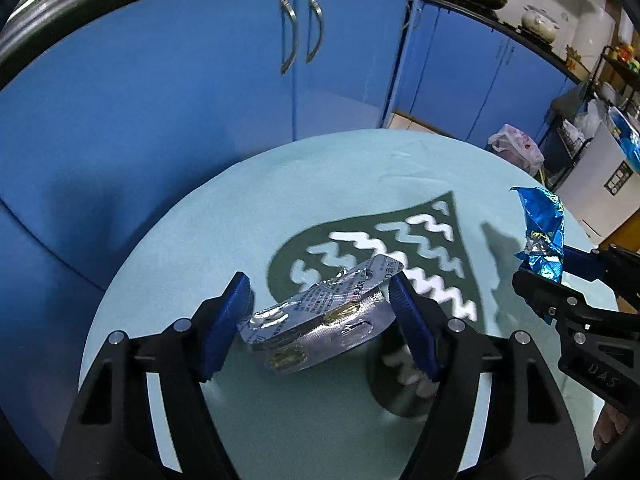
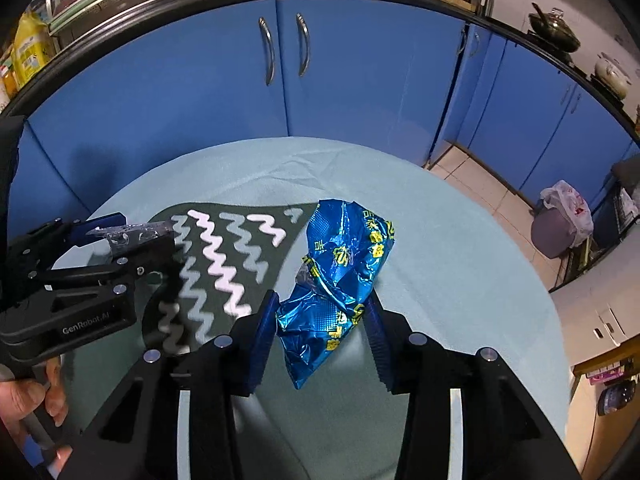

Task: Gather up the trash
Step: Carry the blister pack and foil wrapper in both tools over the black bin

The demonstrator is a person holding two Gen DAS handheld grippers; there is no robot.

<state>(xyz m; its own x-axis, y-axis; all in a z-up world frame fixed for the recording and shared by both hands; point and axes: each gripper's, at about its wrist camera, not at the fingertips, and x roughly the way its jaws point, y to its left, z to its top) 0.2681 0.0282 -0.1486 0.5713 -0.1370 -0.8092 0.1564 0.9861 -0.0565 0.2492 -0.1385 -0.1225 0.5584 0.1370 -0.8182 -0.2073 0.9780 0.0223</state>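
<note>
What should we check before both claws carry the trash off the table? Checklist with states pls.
1. Left claw on the blister pack: ok, both pads touch its ends and it sits lifted off the cloth.
2. Right claw on the blue wrapper: ok, pads pinch its crumpled lower part.
3. Grip security on the blister pack: cannot tell, it sits tilted and is held only by its edges.
4. Claws clear of each other: ok, a gap shows between them in both wrist views.
5. Other trash left on the tablecloth: cannot tell, the near side is hidden by the claws.
6. Drop-off: a lined bin stands on the floor to the right; path cannot tell.
</note>
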